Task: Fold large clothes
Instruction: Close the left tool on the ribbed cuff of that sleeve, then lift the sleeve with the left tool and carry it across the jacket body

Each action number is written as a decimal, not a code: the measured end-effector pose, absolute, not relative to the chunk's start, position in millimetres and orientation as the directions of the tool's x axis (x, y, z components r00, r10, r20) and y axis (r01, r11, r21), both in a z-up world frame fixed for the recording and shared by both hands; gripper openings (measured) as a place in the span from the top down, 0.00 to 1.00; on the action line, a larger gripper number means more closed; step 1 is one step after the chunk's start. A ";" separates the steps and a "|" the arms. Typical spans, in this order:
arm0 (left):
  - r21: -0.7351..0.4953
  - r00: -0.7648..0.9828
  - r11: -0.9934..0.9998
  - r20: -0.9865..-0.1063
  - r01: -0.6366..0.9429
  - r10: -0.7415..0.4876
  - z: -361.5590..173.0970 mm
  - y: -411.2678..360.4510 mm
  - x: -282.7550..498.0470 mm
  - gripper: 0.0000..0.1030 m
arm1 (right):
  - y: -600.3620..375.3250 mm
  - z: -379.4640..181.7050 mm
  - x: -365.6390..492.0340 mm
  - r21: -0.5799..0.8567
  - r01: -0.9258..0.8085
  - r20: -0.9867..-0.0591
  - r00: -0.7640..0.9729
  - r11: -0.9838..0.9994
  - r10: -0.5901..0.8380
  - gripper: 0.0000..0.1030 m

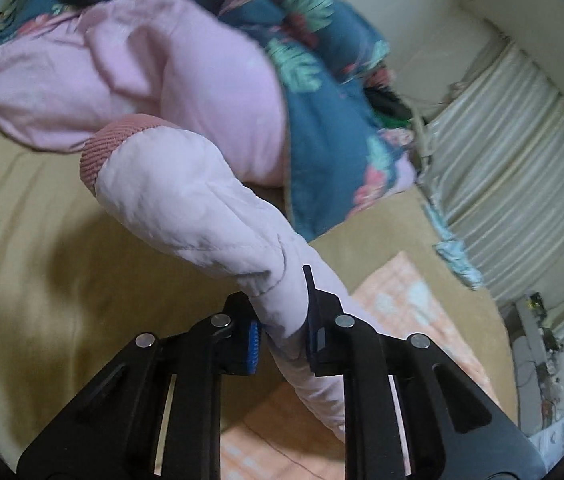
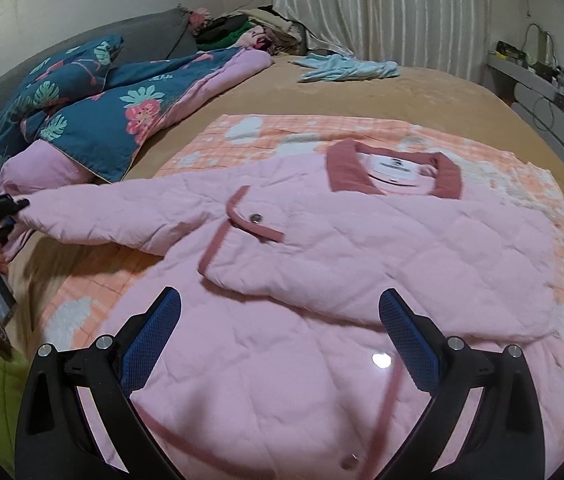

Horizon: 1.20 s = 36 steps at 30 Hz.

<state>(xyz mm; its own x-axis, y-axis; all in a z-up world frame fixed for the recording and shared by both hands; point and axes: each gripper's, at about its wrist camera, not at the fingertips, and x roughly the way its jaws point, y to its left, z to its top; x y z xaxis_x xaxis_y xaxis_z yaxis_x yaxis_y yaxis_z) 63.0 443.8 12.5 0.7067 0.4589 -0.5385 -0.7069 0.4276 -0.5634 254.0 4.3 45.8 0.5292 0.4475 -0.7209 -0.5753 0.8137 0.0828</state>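
Note:
A pink quilted jacket point(image 2: 362, 248) with a darker pink collar lies spread on an orange-and-white checked blanket point(image 2: 241, 136) on the bed. Its sleeve point(image 2: 113, 216) stretches out to the left. My left gripper point(image 1: 282, 332) is shut on that sleeve point(image 1: 209, 204) and holds it lifted, the ribbed cuff point(image 1: 101, 148) hanging past the fingers. The left gripper also shows at the far left of the right wrist view point(image 2: 5, 208). My right gripper point(image 2: 279, 336) is open and empty, hovering over the jacket's lower body.
A blue floral quilt with pink lining point(image 2: 93, 112) is heaped at the left of the bed. A light blue garment point(image 2: 346, 70) and a clothes pile point(image 2: 249, 32) lie at the far side. Curtains point(image 2: 382, 8) hang behind. A cluttered shelf point(image 2: 542, 76) stands right.

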 end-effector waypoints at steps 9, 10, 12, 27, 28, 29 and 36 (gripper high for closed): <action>-0.531 0.761 0.545 -0.459 -0.649 0.459 73.1 392.9 67.7 0.91 | -55.5 58.9 238.3 0.068 -0.517 -0.705 0.580 0.853 0.408 0.04; -0.525 0.768 0.560 -0.450 -0.640 0.456 81.4 386.3 69.9 0.91 | -64.0 61.0 237.5 0.080 -0.505 -0.700 0.585 0.859 0.409 0.04; -0.513 0.775 0.582 -0.438 -0.631 0.454 92.7 377.2 73.6 0.91 | -74.4 65.0 236.1 0.096 -0.490 -0.692 0.593 0.867 0.412 0.04; -0.388 0.851 0.768 -0.360 -0.509 0.382 164.9 293.3 110.5 0.92 | -129.9 88.3 217.9 0.145 -0.445 -0.628 0.648 0.884 0.430 0.04; -0.379 0.856 0.779 -0.357 -0.499 0.374 168.0 287.1 113.2 0.92 | -132.4 89.1 216.7 0.148 -0.442 -0.626 0.651 0.885 0.430 0.04; -0.374 0.859 0.786 -0.356 -0.493 0.368 170.1 286.2 115.6 0.92 | -135.3 90.0 216.0 0.151 -0.440 -0.623 0.653 0.885 0.430 0.04; -0.315 0.878 0.842 -0.349 -0.438 0.327 181.6 253.3 132.6 0.92 | -156.2 96.0 209.6 0.169 -0.407 -0.605 0.676 0.898 0.420 0.04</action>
